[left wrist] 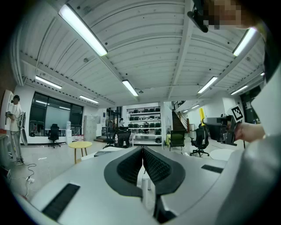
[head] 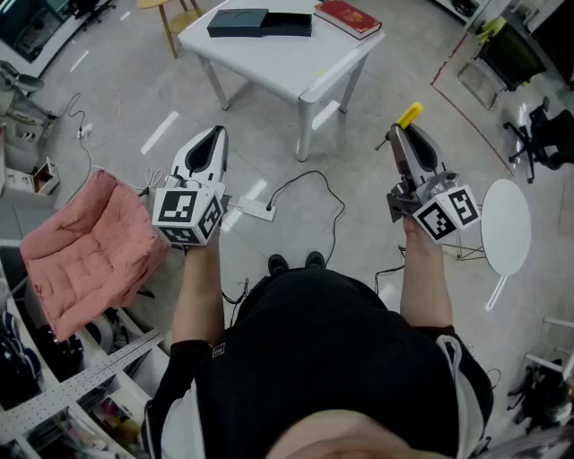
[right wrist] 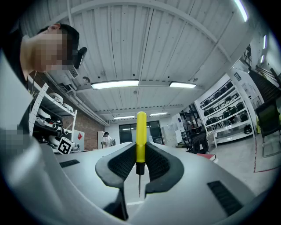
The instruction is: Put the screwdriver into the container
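My right gripper [head: 400, 136] is shut on a screwdriver with a yellow handle [head: 410, 115], held up at chest height over the floor. In the right gripper view the handle [right wrist: 141, 134] stands upright between the ribbed pads, and its thin metal shaft points back toward the camera. My left gripper [head: 213, 136] is raised at the left. Its jaws [left wrist: 142, 151] are shut with nothing between them. Two dark flat boxes [head: 260, 22] lie on a white table [head: 269, 58] ahead. I cannot tell which is the container.
A red book [head: 348, 18] lies on the white table's right corner. A pink cushion [head: 85, 246] lies at the left. A small round white table [head: 507, 224] stands at the right. A power strip [head: 256, 209] and cable lie on the floor ahead.
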### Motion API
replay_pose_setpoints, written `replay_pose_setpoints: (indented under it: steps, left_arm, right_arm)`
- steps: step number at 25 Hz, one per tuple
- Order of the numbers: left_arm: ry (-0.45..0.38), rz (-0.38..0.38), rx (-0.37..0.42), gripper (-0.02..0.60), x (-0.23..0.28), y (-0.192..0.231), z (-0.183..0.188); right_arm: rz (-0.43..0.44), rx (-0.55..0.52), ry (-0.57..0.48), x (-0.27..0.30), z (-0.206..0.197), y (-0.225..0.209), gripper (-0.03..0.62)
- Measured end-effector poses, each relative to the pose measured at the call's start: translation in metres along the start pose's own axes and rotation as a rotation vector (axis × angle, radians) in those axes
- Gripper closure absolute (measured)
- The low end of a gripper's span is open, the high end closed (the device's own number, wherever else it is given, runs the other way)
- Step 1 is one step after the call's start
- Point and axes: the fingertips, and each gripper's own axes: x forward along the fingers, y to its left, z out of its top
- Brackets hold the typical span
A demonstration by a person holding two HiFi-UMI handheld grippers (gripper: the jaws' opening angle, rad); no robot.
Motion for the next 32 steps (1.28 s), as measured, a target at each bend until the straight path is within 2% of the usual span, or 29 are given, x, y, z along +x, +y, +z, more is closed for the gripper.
replay_pose_setpoints:
  steps: [9,17,22,32]
  left_arm:
    - [0.003,-0.002,0.000,0.565,-0.003,0.004,-0.002]
    - [0.014,0.017,0.025,0.565,-0.031,0.017,-0.008]
    - [0.010,0.028,0.007,0.565,-0.048,0.040,-0.015]
    - [0.000,-0.009,-0.021,0.565,-0.069,0.060,-0.030]
  right_arm:
    - [-0.002,0.003,0.001,0.000,-0.001,0.005,0.517]
    - [-0.014,0.027,0.017,-0.015,-0.004,0.017,0.516]
    - [-0.053,0.018,0.015,-0.019,-0.003,0.026,0.516]
    - [-0.084,0.033,0.040,-0.009,-0.016,0.059,0.516]
